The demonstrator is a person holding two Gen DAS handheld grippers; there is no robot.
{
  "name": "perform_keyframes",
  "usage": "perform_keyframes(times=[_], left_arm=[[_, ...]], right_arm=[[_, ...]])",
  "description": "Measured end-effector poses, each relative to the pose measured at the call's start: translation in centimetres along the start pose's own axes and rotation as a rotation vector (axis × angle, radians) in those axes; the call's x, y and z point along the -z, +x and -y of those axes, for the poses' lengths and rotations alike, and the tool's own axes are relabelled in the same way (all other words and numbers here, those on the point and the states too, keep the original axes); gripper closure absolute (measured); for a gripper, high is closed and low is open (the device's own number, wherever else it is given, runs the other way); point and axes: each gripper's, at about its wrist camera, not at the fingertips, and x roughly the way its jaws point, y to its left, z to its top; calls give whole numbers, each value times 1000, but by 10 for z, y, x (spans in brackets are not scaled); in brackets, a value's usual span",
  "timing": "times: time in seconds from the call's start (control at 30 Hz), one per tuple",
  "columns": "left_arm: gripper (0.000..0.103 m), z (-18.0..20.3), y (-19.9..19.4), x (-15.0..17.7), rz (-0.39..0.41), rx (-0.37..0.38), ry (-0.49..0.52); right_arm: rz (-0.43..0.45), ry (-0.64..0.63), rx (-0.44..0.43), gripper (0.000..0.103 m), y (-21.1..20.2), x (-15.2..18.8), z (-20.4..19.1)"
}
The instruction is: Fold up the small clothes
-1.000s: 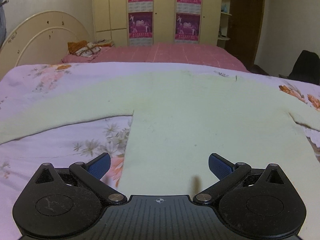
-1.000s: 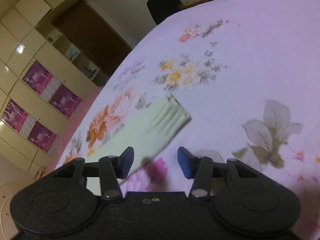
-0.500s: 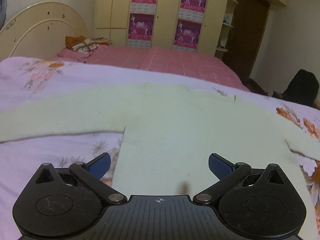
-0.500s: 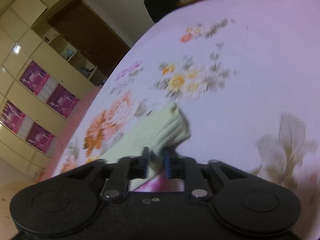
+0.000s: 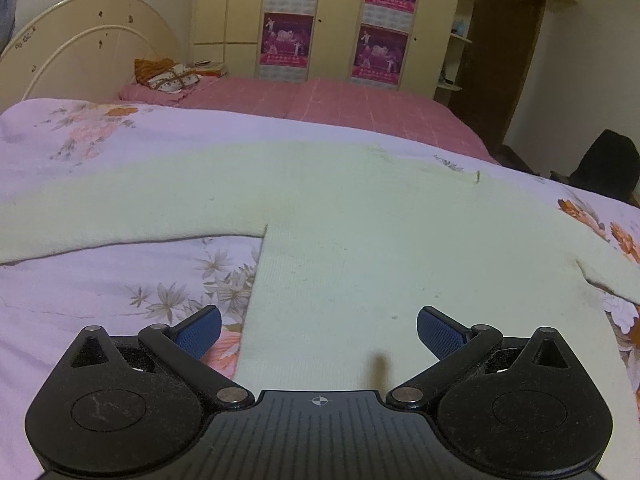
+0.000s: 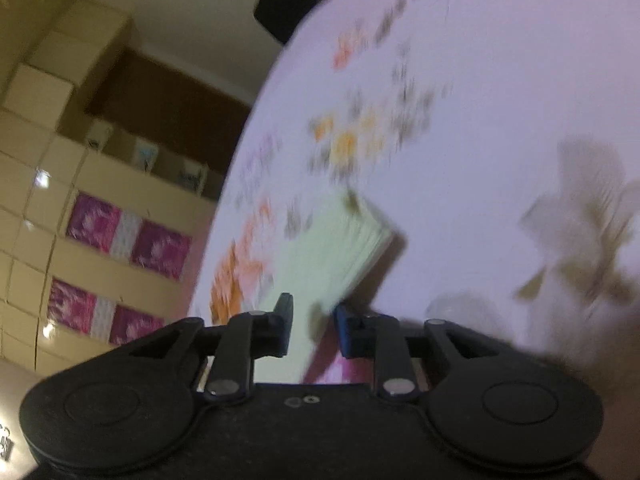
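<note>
The pale green sweater lies flat and unfolded on the flowered bed, body filling the left wrist view from 12 to 5 o'clock and one sleeve running off toward 9, with the left hand-held gripper spread wide above its hem, touching nothing. The right hand-held gripper has just been closing and now pinches the other sleeve's cuff (that view is blurred), so I judge the first fold barely begun and everything else left. Behind, from 9 to 3 o'clock: a cream headboard, a pink bedspread, cream wardrobes with magenta posters, a dark door.
</note>
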Motion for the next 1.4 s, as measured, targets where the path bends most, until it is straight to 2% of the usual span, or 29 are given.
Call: perform_keyframes(times=[0.07, 0.17, 0.2, 0.23, 0.3, 0.33, 0.47, 0.7, 0.87, 0.97, 1.07, 1.17, 1.23, 1.27, 1.3, 1.33, 1.37, 1.4], left_arm=[[0, -3, 4, 0, -11, -1, -6], [0, -6, 8, -2, -16, -12, -6], [0, -7, 10, -5, -19, -22, 2], [0, -9, 13, -7, -31, -35, 9], [0, -12, 22, -12, -79, -46, 27], [0, -14, 23, -14, -76, -45, 31], [0, -21, 21, -25, -55, -25, 32], [0, -35, 14, -34, -29, -13, -37], [0, -46, 17, -35, -23, -35, -92], [0, -52, 20, -35, -23, -49, -105], [0, -53, 22, -35, -26, -50, -116], [1, -49, 25, -36, -28, -20, -142], [1, -42, 29, -39, -19, 12, -148], [4, -36, 31, -42, -12, 38, -144], [29, -29, 34, -44, -7, 65, -141], [40, -21, 40, -47, -18, 99, -142], [46, -13, 47, -50, -32, 136, -148], [46, -5, 54, -52, -39, 172, -154]], right_arm=[[-3, -41, 23, 79, 0, -3, 1], [-26, -105, 89, 92, 12, -6, -3], [-21, -133, 116, 98, 15, -6, -7], [-13, -169, 149, 99, 18, -6, -13], [3, -309, 227, 99, 25, 1, -37], [6, -391, 245, 99, 29, 9, -52], [-39, -652, 155, 99, 48, 59, -112], [-211, -855, -69, 99, 86, 181, -201], [-318, -973, -177, 99, 90, 261, -229], [-355, -1028, -212, 99, 89, 299, -240], [-385, -1060, -235, 99, 88, 326, -244], [-424, -1103, -257, 98, 85, 350, -246], [-464, -1157, -258, 88, 84, 365, -248], [-442, -1177, -272, 84, 80, 364, -249], [-416, -1184, -286, 75, 72, 360, -249], [-385, -1173, -306, 72, 63, 352, -248], [-362, -1149, -322, 73, 56, 340, -246], [-354, -1125, -321, 73, 50, 328, -241]])
